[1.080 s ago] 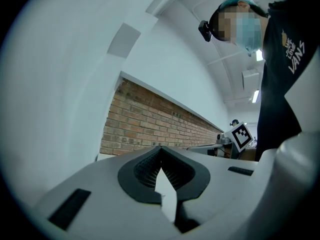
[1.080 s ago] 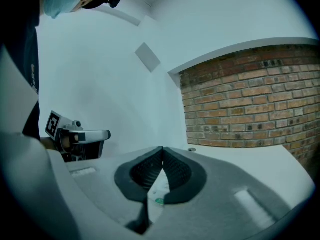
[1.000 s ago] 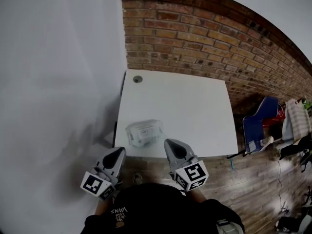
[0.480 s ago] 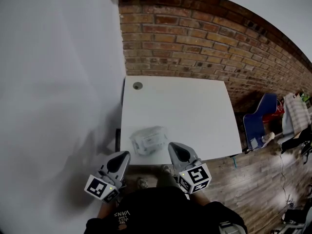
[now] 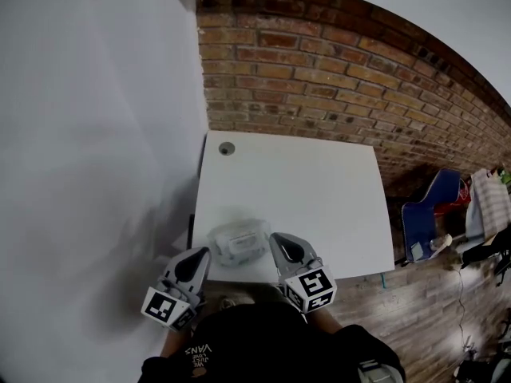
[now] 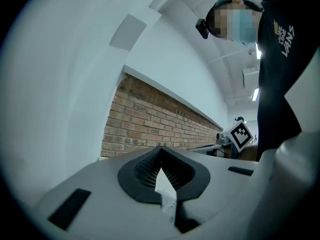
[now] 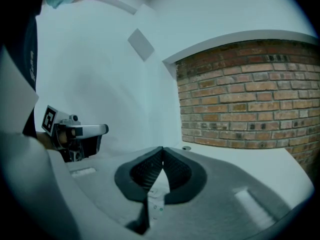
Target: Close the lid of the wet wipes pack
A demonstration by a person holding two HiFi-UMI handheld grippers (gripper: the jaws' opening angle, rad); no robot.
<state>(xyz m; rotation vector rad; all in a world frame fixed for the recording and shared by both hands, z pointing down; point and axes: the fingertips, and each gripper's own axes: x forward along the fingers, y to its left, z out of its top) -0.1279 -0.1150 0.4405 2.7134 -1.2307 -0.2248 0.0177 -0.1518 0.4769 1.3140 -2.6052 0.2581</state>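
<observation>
White wet wipes pack [image 5: 237, 243] lies long axis left-to-right between closed left claw [image 5: 197, 254] and closed right claw [image 5: 277, 238].

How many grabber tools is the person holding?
2. The left gripper is at the white table's near edge, left of the wet wipes pack. The right gripper is just right of the pack. None seem hidden.

- wet wipes pack [image 5: 237, 243]: whitish, soft-looking, rectangular panel on top; lid open/closed – can't tell.
- lies flat on table [image 5: 303, 190], btw left hand-held gripper [image 5: 197, 254] & right hand-held gripper [image 5: 278, 239], just ahead of both tips.
</observation>
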